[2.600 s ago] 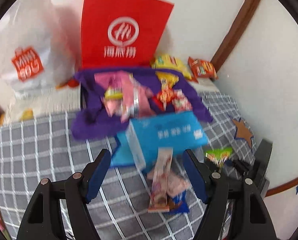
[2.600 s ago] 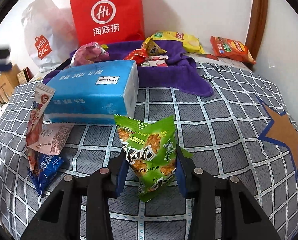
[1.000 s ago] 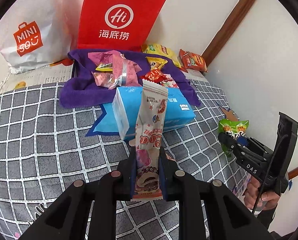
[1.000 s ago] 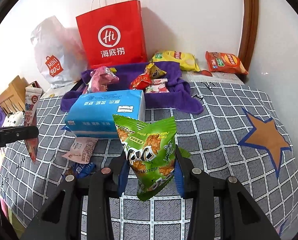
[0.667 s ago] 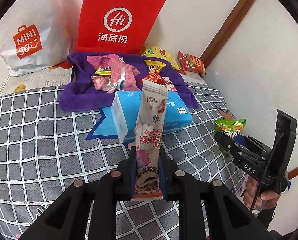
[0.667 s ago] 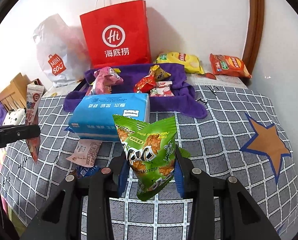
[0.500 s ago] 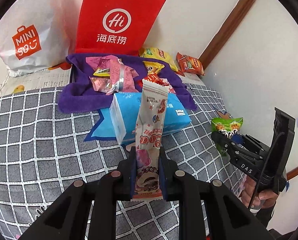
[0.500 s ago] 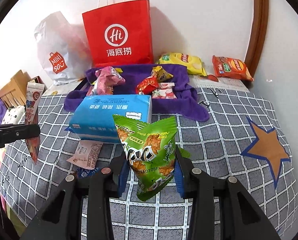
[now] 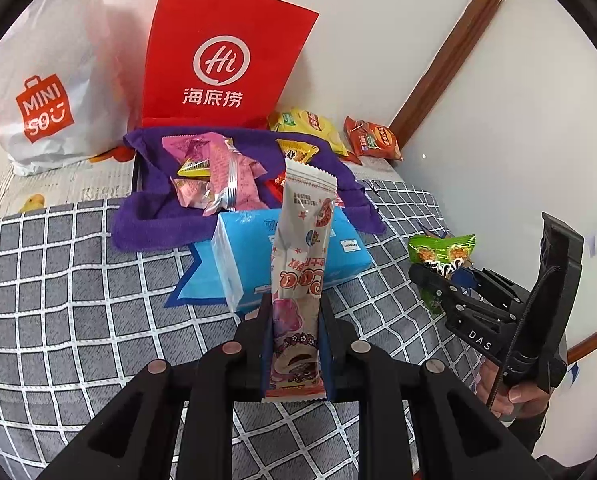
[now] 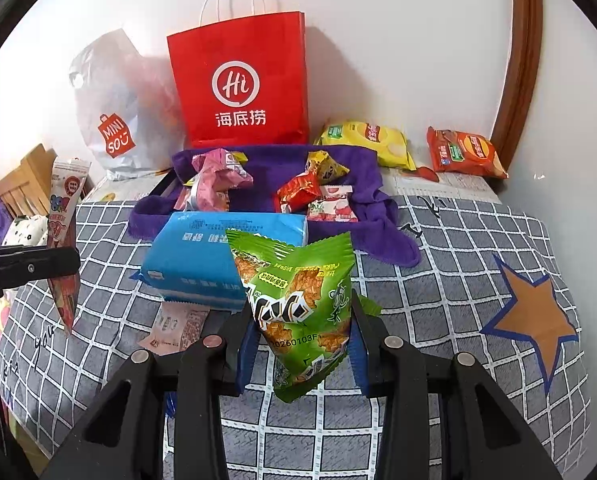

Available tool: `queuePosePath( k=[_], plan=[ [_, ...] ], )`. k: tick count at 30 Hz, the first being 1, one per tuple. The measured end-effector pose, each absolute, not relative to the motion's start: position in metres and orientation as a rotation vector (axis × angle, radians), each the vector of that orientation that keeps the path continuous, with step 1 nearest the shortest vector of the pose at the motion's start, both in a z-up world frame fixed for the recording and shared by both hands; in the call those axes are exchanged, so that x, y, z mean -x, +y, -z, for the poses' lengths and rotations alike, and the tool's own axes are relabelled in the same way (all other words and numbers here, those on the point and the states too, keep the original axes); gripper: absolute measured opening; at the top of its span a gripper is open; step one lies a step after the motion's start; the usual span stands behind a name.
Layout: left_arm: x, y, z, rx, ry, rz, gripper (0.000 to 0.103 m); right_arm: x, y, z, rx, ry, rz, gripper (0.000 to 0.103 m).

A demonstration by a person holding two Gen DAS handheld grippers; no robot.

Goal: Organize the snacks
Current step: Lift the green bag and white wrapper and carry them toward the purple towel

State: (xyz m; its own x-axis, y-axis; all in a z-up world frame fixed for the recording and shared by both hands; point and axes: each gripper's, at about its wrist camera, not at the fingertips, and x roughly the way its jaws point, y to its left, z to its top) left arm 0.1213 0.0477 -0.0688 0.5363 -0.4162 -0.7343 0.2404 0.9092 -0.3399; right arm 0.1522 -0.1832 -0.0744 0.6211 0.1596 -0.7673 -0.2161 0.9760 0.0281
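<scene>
Snacks in both grips, held above the bed. Left hand-held gripper (image 9: 294, 344) pinches a long white-and-pink snack stick (image 9: 300, 280) by its lower part; packet stands upright between the pads, top seam up. Right hand-held gripper (image 10: 300, 350) is clamped on a green chip packet (image 10: 298, 304), pads pressing its two sides, packet upright and puffed.

Just beyond both packets: blue tissue pack (image 10: 222, 264) lying flat on the checked grey bedspread (image 10: 450, 280). A pale pink sachet (image 10: 176, 326) lies on the bedspread at the tissue pack's near edge, partly tucked under it.

Past the tissue pack, toward the wall-side edge of the bed: purple towel (image 10: 266, 172) spread in a tray-like hollow, holding pink wrappers (image 10: 214, 184) on its left part, and red (image 10: 298, 194), yellow (image 10: 324, 166) and white-red (image 10: 334, 208) small packets on its right.

Right of the towel, by the far right corner: yellow chip bag (image 10: 372, 142) and orange-red chip bag (image 10: 464, 154), lying flat, apart from each other.

Against the wall behind the towel: red paper bag (image 10: 240, 84) upright, white plastic bag (image 10: 112, 120) to its left.

Orange star patch (image 10: 532, 316) on the bedspread near the right edge.
</scene>
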Motion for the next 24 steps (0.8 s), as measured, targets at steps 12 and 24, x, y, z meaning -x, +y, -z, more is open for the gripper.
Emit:
queuePosePath(
  k=[12, 24],
  plan=[
    [-0.134, 0.049, 0.061, 0.200, 0.921, 0.394, 0.019, -0.168, -0.171, 0.068, 0.106, 0.851, -0.235, 0.039],
    [-0.168, 0.063, 0.054, 0.202, 0.910, 0.350, 0.018, -0.213, -0.159, 0.055, 0.087, 0.846, -0.263, 0.039]
  ],
)
